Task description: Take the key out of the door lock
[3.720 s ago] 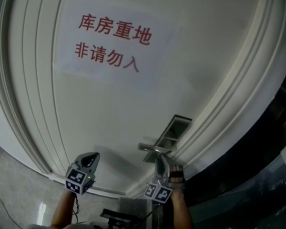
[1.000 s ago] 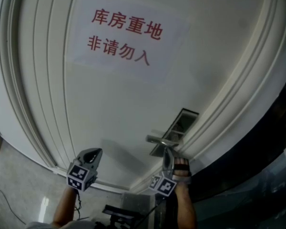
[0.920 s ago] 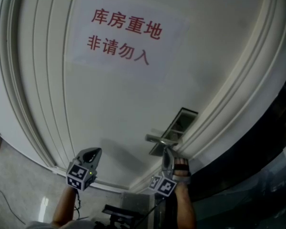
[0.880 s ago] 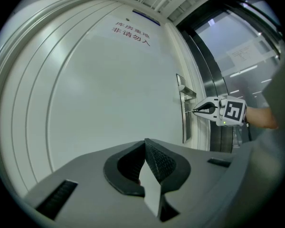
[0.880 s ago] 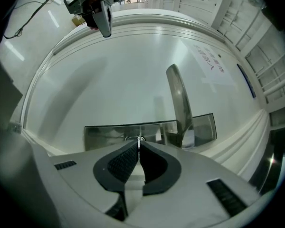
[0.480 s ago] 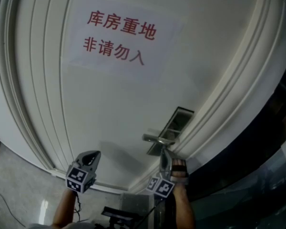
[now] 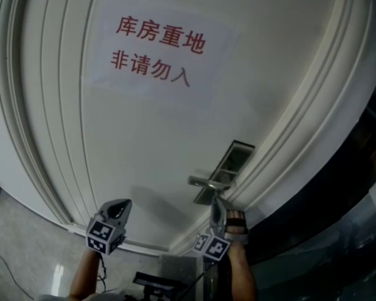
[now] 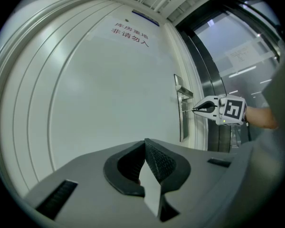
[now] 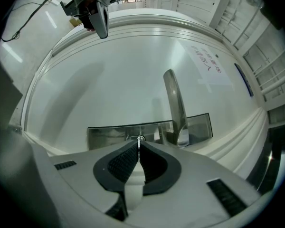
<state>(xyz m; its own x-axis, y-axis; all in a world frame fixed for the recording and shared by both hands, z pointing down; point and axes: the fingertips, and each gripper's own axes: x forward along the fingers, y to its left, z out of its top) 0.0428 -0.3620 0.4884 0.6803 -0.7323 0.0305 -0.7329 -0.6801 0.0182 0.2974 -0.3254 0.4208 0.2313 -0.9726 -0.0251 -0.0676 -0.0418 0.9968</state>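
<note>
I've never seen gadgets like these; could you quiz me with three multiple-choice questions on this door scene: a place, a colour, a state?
1. Where is the right claw?
A) at the silver metal lock plate, by the lever handle
B) at the door's top edge
C) on the floor

2. The white paper sign has print in:
A) blue
B) red
C) green

3. The left claw is:
A) wide open
B) clamped on the handle
C) shut, empty

Answers: 1A, it pinches the small metal key there; 2B, red characters; 3C, its jaws meet on nothing.
</note>
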